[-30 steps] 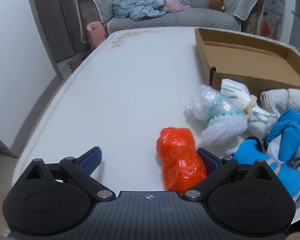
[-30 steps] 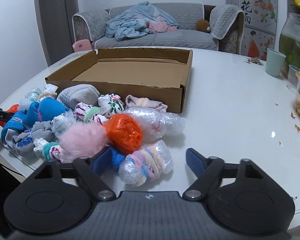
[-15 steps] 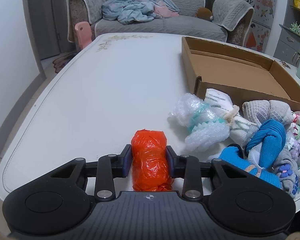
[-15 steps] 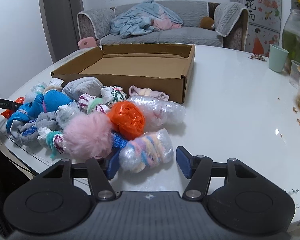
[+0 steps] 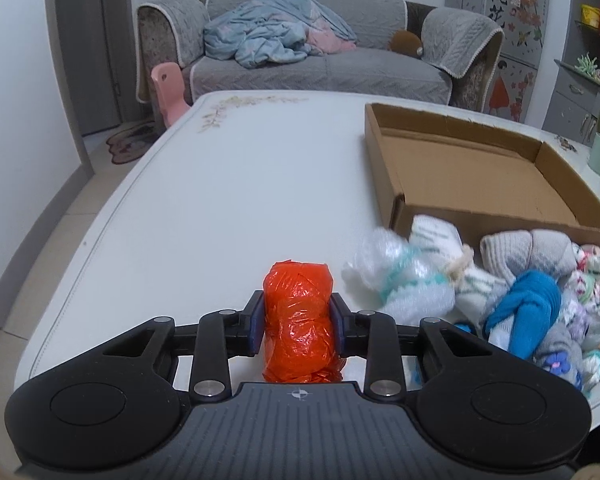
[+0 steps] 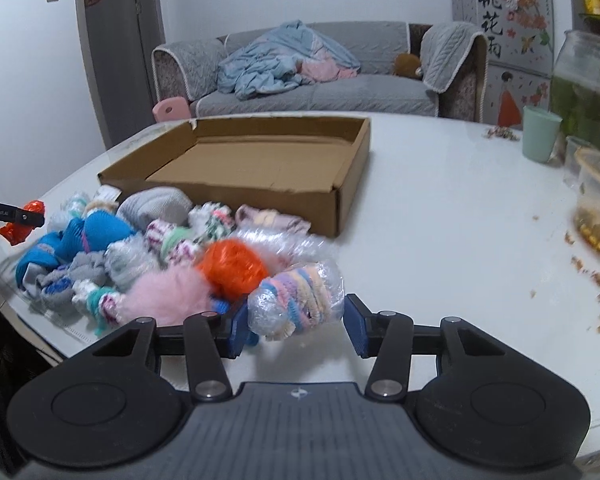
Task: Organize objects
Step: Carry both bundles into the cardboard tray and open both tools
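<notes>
My left gripper [image 5: 297,322] is shut on an orange plastic-wrapped bundle [image 5: 298,320] and holds it just above the white table [image 5: 236,200]. It also shows at the far left of the right wrist view [image 6: 20,224]. My right gripper [image 6: 296,322] is closed around a pastel striped roll in clear plastic [image 6: 296,300], both pads touching it. A pile of rolled socks and wrapped bundles [image 6: 140,256] lies in front of an empty cardboard box [image 6: 260,160].
A green cup [image 6: 540,138], a glass jar [image 6: 584,92] and a plastic tub [image 6: 598,208] stand at the table's right, with crumbs nearby. A grey sofa [image 5: 308,64] and a pink chair [image 5: 168,92] stand beyond the table.
My left gripper closed on the orange bundle and lifted it. My right gripper narrowed onto the pastel striped roll.
</notes>
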Demonstrator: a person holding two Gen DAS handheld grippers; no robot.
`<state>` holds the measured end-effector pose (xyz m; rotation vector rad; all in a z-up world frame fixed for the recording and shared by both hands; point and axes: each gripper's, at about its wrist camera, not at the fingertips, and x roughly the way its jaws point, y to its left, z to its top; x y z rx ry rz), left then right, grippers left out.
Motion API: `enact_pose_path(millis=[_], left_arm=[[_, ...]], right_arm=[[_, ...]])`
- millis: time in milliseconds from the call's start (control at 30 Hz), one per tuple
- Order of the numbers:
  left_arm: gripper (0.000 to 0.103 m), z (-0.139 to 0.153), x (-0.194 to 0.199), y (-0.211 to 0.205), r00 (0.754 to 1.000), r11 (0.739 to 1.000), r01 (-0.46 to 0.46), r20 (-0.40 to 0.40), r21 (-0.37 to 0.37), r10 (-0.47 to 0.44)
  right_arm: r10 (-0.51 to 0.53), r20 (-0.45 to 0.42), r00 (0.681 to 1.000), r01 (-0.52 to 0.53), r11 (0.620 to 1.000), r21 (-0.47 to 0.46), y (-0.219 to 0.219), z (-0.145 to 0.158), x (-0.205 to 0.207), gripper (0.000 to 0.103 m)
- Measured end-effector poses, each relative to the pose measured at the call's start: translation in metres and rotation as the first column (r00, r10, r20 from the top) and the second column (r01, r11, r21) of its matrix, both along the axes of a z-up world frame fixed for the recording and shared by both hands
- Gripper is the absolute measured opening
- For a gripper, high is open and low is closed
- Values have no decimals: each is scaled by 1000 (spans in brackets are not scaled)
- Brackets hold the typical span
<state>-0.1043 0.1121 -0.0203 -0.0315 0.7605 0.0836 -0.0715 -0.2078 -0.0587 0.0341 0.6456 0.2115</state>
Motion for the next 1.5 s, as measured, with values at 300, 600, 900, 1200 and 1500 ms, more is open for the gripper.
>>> enact_pose_path(millis=[300, 600, 900, 1200, 1500], left_arm=[[39, 42, 36, -9, 996, 998, 63, 57, 29, -65], [39, 100, 150, -59, 969, 976, 215, 120, 32, -218], [40, 19, 267, -102, 966, 966, 257, -20, -30, -258], [40, -29, 297, -100, 967, 971, 238, -94, -2, -238], [49, -27, 298, -108, 966, 969, 243, -106, 44, -237]], right_arm=[[48, 89, 995, -46, 999, -24, -2, 46, 29, 45], [219, 196, 956, -215, 976, -41, 54, 105, 135, 45], [336, 47, 941, -325, 932, -163, 134, 48, 254, 45], [403, -56, 914, -401, 867, -296, 159, 4, 290, 45], [399, -93, 912, -408, 869, -278, 158, 0, 289, 46]])
